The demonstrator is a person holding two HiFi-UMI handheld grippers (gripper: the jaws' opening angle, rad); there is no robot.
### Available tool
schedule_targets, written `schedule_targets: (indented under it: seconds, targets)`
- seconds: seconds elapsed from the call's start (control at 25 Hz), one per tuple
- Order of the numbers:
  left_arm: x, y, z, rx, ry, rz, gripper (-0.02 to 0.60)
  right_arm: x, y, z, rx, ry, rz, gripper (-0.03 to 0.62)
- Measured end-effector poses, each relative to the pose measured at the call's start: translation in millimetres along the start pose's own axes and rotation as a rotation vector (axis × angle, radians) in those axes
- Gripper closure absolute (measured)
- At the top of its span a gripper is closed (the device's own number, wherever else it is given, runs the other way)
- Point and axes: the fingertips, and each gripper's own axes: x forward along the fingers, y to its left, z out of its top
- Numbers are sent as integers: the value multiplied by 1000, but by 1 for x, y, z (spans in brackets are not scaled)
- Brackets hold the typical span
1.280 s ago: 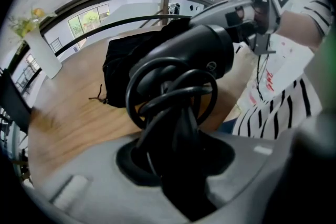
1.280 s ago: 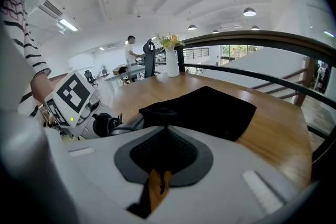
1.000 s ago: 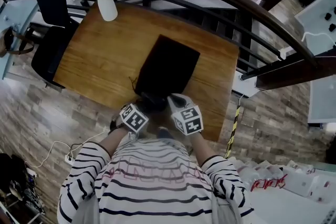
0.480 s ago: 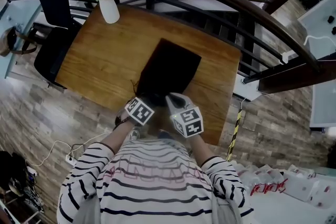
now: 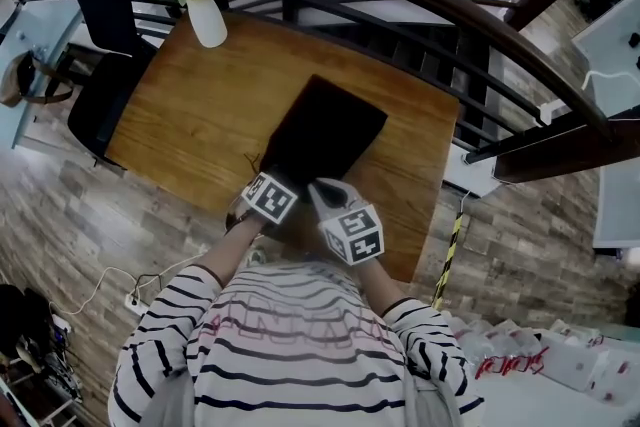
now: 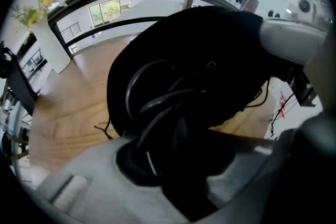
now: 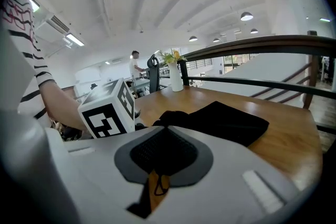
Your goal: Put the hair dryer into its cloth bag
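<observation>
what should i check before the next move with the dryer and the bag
1. Left tool gripping the black hair dryer: ok.
2. Right tool pinching the black cloth bag at its edge: ok.
3. Bag mouth open wide enough: cannot tell.
4. Dryer's black cord tucked in: not ok, loops show loose.
5. White vase well away from the bag: ok.

Your cloth bag (image 5: 325, 130) lies on the worktop (image 5: 200, 115) from middle to near edge, left claw (image 5: 283, 183) and right claw (image 5: 322, 195) side by side at that end. The vase (image 5: 207, 18) stands at the far left corner.
</observation>
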Motion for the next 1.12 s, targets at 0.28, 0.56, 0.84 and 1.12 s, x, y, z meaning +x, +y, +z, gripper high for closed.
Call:
schedule_targets:
  seconds: [0.28,0.56,0.84,1.12]
  targets:
    - [6,-1,30,-30,-62,7,428,-2,-6,3,7,-5,61,585]
    - [16,4,58,-76,-123,12,428,-4,-14,4,38,-9,139,586]
    - [28,7,85,-147,-167,-24,426,-6,-27,4,88,-22,202,586]
    - [38,-2,120,-184,-194,-88,426,-11,-43,-1,119,-22,257,585]
